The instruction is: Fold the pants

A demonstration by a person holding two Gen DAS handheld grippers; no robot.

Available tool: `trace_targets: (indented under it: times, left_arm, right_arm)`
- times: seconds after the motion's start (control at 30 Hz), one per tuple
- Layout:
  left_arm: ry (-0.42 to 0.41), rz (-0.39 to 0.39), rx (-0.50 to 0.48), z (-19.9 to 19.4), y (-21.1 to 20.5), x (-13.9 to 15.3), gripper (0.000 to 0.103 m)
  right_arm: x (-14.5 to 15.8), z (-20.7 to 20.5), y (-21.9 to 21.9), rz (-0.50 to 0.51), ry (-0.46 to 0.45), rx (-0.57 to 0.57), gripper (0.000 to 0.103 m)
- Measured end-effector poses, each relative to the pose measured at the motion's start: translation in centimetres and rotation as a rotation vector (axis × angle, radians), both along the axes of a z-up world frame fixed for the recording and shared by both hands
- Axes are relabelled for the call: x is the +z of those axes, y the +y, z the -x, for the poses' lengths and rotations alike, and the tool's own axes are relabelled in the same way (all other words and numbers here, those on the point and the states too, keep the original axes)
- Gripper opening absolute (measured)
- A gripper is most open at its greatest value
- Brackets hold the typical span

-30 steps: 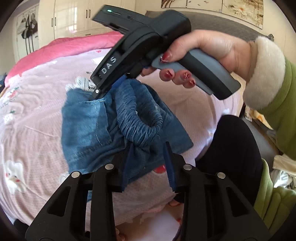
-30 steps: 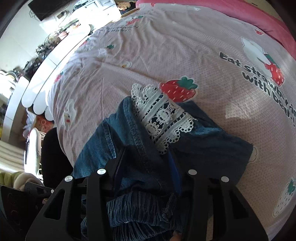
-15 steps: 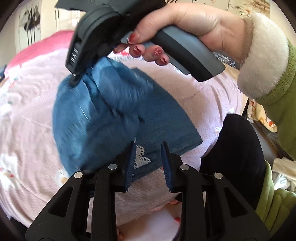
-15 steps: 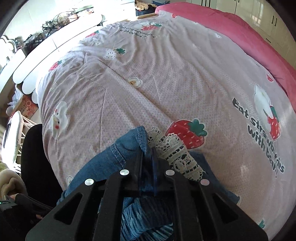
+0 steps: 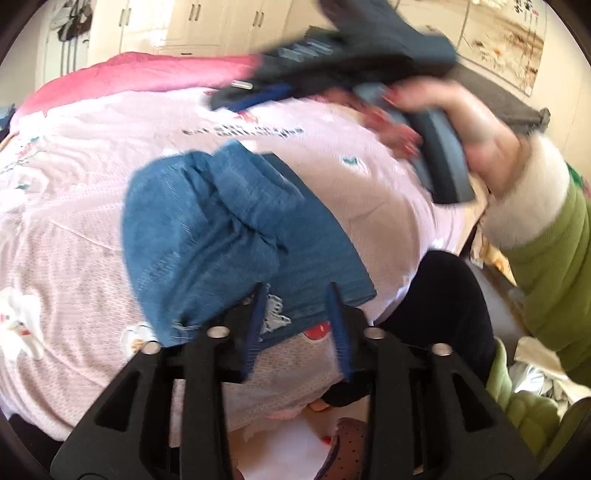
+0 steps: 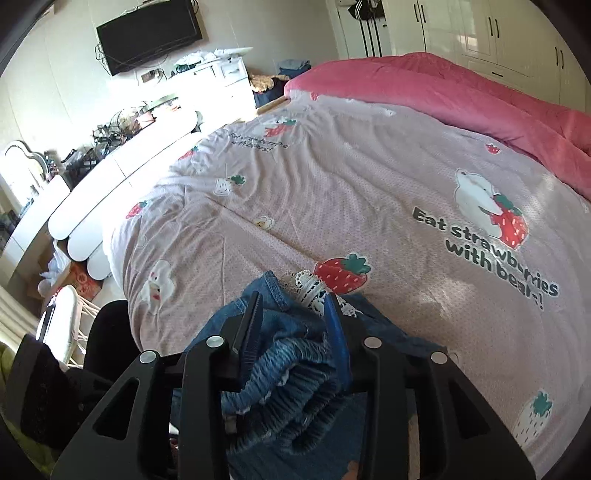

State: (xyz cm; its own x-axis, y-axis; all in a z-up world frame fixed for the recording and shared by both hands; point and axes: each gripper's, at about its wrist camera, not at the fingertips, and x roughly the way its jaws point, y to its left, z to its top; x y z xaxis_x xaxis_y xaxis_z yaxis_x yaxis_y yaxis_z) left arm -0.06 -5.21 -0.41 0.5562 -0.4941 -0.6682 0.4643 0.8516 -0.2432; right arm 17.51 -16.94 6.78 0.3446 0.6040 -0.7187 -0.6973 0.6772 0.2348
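Observation:
Small blue denim pants (image 5: 221, 229) with white lace trim (image 5: 273, 314) lie folded in a bundle on the pink bed cover, near its front edge. My left gripper (image 5: 295, 310) is open, its fingers just above the bundle's near edge, holding nothing. My right gripper (image 5: 258, 94) is lifted above and behind the pants in the left wrist view, blurred and open. In the right wrist view the right gripper (image 6: 291, 314) is open over the elastic waistband (image 6: 291, 373) and lace (image 6: 306, 284), not gripping them.
The pink strawberry-print quilt (image 6: 332, 192) covers the bed, with a darker pink blanket (image 6: 461, 96) at the far side. White desks (image 6: 122, 162) and a wall TV (image 6: 147, 33) stand to the left. A person's dark legs (image 5: 443, 295) are at the bed's edge.
My right gripper opened, let go of the pants and rose up and away. The pants dropped onto the bed as a folded bundle. My left gripper opened a little wider.

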Motion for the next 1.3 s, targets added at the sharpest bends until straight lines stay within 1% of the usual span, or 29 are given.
trace_targets:
  times: [0.03, 0.1, 0.17, 0.2, 0.27, 0.3, 0.33, 0.37, 0.43, 0.5, 0.57, 0.67, 0.7, 0.73, 0.77, 0.83, 0.93, 0.97, 1.03, 1.1, 1.3]
  left_arm:
    - [-0.001, 0.005, 0.014, -0.1, 0.5, 0.4, 0.039]
    - [-0.012, 0.006, 0.051, -0.2, 1.4, 1.2, 0.042]
    - [-0.024, -0.018, 0.103, -0.5, 3.1, 1.8, 0.049]
    - [-0.023, -0.024, 0.127, -0.7, 3.7, 2.0, 0.056]
    - [-0.021, -0.005, 0.154, -0.7, 5.0, 2.5, 0.058]
    - [-0.023, 0.0, 0.174, -0.8, 5.8, 2.9, 0.061]
    - [-0.032, -0.004, 0.189, -0.9, 6.4, 3.2, 0.063]
    - [-0.044, -0.014, 0.201, -0.9, 6.8, 3.6, 0.064]
    - [-0.067, -0.037, 0.235, -1.5, 7.4, 4.4, 0.064]
    - [-0.07, -0.044, 0.262, -2.5, 7.4, 4.8, 0.064]
    - [-0.044, -0.043, 0.281, -3.9, 7.8, 5.0, 0.064]
    - [-0.008, -0.01, 0.268, -5.8, 7.4, 5.0, 0.064]
    - [0.0, -0.005, 0.258, -6.5, 6.6, 4.5, 0.064]
    - [0.011, -0.004, 0.244, -7.1, 6.1, 4.3, 0.063]
    - [0.026, -0.01, 0.23, -7.7, 5.4, 4.0, 0.062]
    - [0.057, -0.031, 0.201, -8.7, 4.2, 3.1, 0.052]
    - [0.073, -0.09, 0.162, -10.0, 2.5, 1.2, 0.043]
    - [0.079, -0.111, 0.165, -10.4, 2.2, 0.7, 0.041]
    - [0.102, -0.129, 0.163, -11.1, 2.0, -0.4, 0.041]
    - [0.108, -0.136, 0.159, -11.4, 1.9, -1.1, 0.041]
    - [0.101, -0.137, 0.152, -11.5, 2.0, -1.8, 0.041]
  right_arm:
    - [0.1, 0.6, -0.6, -0.011, -0.003, -0.001, 0.033]
    - [0.1, 2.2, -1.5, -0.031, -0.006, 0.005, 0.033]
    - [0.0, 3.9, -1.9, -0.044, -0.013, 0.023, 0.033]
    - [0.0, 4.8, -2.1, -0.052, -0.019, 0.035, 0.033]
    - [-0.2, 6.2, -2.4, -0.066, -0.022, 0.05, 0.033]
    - [-0.3, 6.6, -2.5, -0.073, -0.019, 0.056, 0.033]
    - [-0.4, 7.2, -2.6, -0.078, -0.017, 0.065, 0.033]
    - [-0.4, 7.7, -2.5, -0.077, -0.02, 0.073, 0.033]
    - [-0.6, 8.6, -2.0, -0.076, -0.021, 0.11, 0.033]
    - [-0.9, 9.2, -1.0, -0.063, -0.026, 0.144, 0.033]
    - [-1.4, 9.4, 0.0, -0.04, -0.032, 0.164, 0.033]
    - [-2.8, 9.2, 0.9, 0.035, -0.023, 0.154, 0.032]
    - [-3.3, 9.1, 0.9, 0.054, -0.016, 0.149, 0.022]
    - [-3.8, 9.1, 0.8, 0.07, -0.002, 0.146, 0.006]
    - [-4.2, 9.2, 0.6, 0.079, 0.014, 0.15, 0.005]
    - [-4.6, 9.7, 0.1, 0.089, 0.02, 0.153, 0.005]
    - [-4.7, 10.1, -1.0, 0.091, 0.022, 0.136, 0.005]
    - [-4.8, 10.1, -1.4, 0.089, 0.029, 0.126, 0.005]
    - [-5.5, 10.0, -2.0, 0.09, 0.047, 0.107, 0.005]
    - [-6.4, 9.9, -2.5, 0.089, 0.072, 0.09, 0.005]
    - [-8.3, 9.5, -3.2, 0.06, 0.119, 0.051, 0.006]
